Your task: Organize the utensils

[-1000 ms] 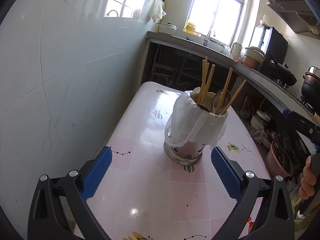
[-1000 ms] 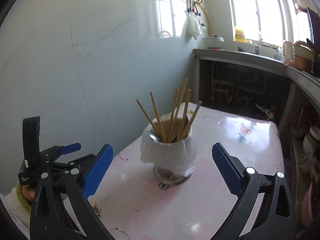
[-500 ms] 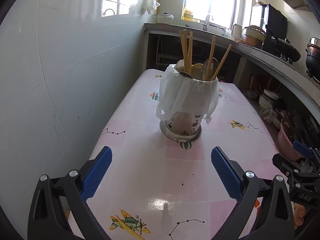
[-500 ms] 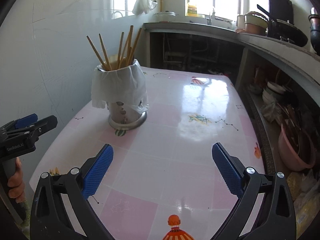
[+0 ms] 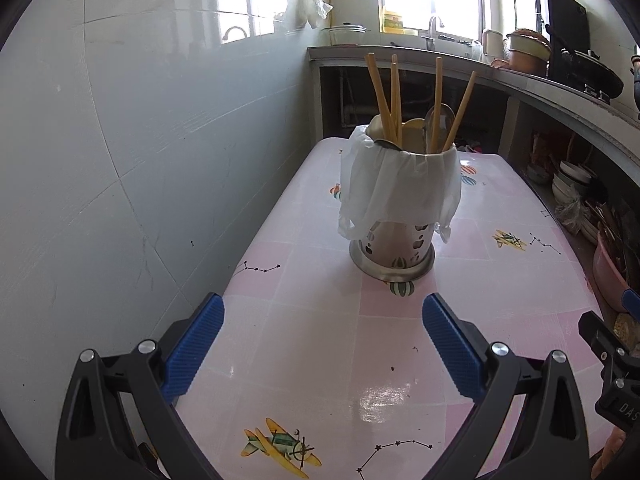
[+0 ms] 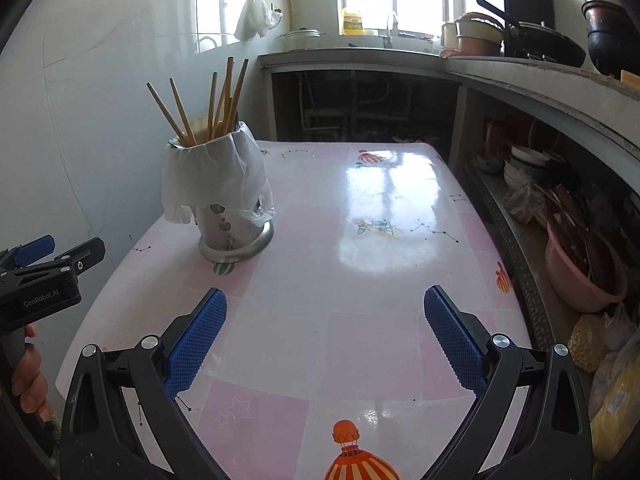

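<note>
On the bench [image 5: 312,360], against the tiled wall [image 5: 120,160] at the left side: a metal holder [image 5: 394,248] standing upright, draped with a white plastic bag [image 5: 396,184], packed with wooden chopsticks [image 5: 380,96] and spoons [image 5: 438,120] leaning out of the top. Nearer the camera, left hand-held gripper [image 5: 322,344] spread wide and released, nothing between its blue pads [image 5: 196,348], hovering above the pink patterned surface, well short of the holder. Further right, right hand-held gripper [image 6: 324,336] likewise released and empty, over the bare middle of the bench, holder off to its left. Along the far right: a counter [image 6: 540,80] carrying pots, shelves below with bowls and a pink basin [image 6: 580,280].
</note>
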A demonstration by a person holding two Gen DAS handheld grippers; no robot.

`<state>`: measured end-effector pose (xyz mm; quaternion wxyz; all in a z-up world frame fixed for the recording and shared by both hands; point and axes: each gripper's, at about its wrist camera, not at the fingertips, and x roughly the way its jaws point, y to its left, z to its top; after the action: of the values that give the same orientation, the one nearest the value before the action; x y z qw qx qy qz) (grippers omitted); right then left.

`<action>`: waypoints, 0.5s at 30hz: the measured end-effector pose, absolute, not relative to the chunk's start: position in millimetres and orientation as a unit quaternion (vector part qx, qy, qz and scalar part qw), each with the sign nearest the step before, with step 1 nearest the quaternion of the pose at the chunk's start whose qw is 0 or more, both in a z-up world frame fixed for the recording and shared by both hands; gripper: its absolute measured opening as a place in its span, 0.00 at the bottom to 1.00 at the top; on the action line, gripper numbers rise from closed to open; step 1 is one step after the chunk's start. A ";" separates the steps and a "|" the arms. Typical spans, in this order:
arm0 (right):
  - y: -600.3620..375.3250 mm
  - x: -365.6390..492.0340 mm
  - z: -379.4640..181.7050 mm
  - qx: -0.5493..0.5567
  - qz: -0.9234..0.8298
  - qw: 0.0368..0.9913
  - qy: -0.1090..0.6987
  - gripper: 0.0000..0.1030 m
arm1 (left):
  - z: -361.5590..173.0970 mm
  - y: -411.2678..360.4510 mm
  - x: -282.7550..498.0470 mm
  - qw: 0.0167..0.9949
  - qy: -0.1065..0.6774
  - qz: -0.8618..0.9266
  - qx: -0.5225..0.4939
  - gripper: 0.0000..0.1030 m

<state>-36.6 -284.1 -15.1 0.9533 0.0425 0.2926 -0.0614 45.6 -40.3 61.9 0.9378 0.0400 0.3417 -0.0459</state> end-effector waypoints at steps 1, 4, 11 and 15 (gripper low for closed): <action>-283.8 -36.7 -14.9 0.039 -0.060 0.954 0.292 0.92 | 62.3 -38.8 46.2 0.938 0.343 -0.046 0.034 0.95; -282.5 -37.2 -14.0 0.030 -0.062 0.954 0.293 0.92 | 61.5 -35.4 47.5 0.937 0.347 -0.039 0.023 0.95; -288.4 -40.6 -7.2 0.032 -0.069 0.957 0.282 0.92 | 60.6 -35.6 47.6 0.936 0.350 -0.038 0.027 0.95; -292.2 -42.2 -3.9 0.035 -0.076 0.958 0.274 0.92 | 61.2 -39.2 45.4 0.937 0.344 -0.039 0.036 0.95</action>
<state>-42.2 -292.2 -3.9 0.9580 0.0348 0.2744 -0.0759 45.4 -39.2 61.2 0.9375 0.0365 0.3439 -0.0393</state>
